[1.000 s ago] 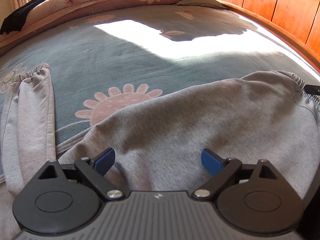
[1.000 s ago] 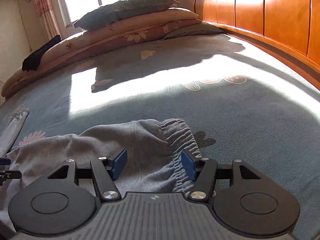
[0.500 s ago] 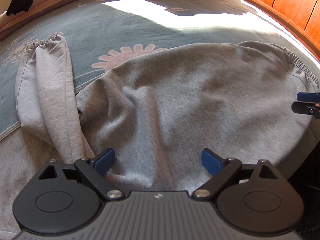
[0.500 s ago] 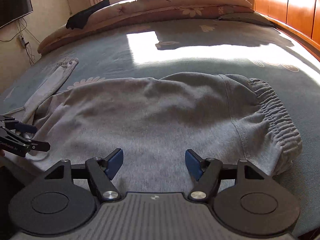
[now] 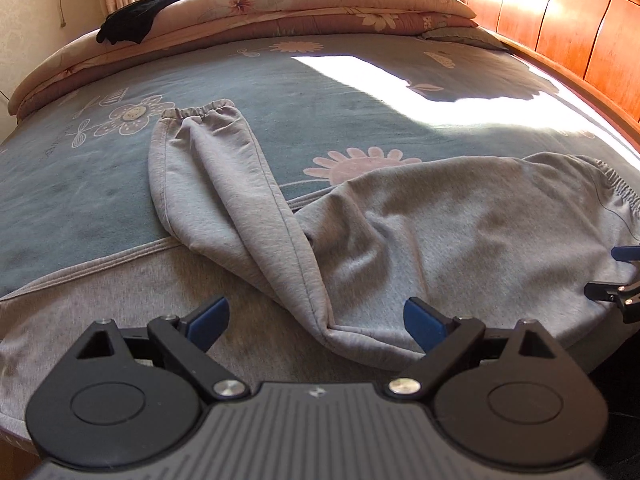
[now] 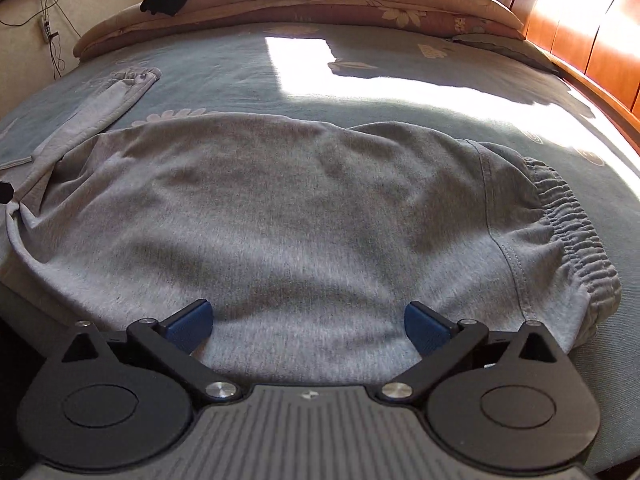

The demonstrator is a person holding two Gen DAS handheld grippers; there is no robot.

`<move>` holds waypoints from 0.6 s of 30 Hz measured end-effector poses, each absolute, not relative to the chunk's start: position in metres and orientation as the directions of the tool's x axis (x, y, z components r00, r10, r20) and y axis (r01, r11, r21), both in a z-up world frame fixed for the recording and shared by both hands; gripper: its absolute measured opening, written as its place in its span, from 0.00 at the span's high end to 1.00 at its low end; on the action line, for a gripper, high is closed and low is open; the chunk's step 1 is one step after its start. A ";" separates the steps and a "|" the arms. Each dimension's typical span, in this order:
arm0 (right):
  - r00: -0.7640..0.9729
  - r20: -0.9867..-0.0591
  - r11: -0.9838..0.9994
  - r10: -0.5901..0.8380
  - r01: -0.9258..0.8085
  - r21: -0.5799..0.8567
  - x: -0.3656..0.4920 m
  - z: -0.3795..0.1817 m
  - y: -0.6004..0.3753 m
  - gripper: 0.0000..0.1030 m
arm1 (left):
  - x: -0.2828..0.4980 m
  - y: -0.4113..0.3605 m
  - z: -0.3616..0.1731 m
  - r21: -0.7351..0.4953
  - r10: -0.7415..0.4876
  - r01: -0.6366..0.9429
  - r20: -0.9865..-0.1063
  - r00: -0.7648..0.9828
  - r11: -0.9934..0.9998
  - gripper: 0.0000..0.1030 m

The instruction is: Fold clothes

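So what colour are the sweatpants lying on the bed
Heather grey, all over. The sweatpants show best in the right wrist view, spread on the blue floral bedspread.

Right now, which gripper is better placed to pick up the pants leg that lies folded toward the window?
Probably the left gripper: the folded leg of the grey pants ends just ahead of its open jaws. The right gripper, also open, faces the seat, near the waistband.
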State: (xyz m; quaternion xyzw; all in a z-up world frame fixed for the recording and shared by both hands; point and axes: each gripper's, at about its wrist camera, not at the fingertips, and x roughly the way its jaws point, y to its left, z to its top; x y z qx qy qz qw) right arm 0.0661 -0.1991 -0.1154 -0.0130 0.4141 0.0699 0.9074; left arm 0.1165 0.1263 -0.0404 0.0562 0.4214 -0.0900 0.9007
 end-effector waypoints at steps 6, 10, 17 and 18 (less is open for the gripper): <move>0.657 -0.741 0.989 0.134 -0.130 0.064 0.064 -0.102 -0.199 0.03 | 0.114 0.139 -0.053 -0.020 -0.144 0.204 -0.776 0.614 0.979 0.09; 0.659 -0.742 0.988 0.125 -0.147 0.036 0.066 -0.100 -0.187 0.03 | 0.121 0.139 -0.050 -0.026 -0.153 0.204 -0.759 0.632 0.979 0.09; 0.663 -0.737 0.980 0.130 -0.198 -0.005 0.070 -0.098 -0.171 0.03 | 0.147 0.126 -0.040 -0.027 -0.206 0.274 -0.733 0.648 0.961 0.09; 0.662 -0.739 0.980 0.129 -0.198 -0.006 0.072 -0.098 -0.170 0.03 | 0.151 0.123 -0.040 -0.029 -0.209 0.278 -0.736 0.644 0.960 0.09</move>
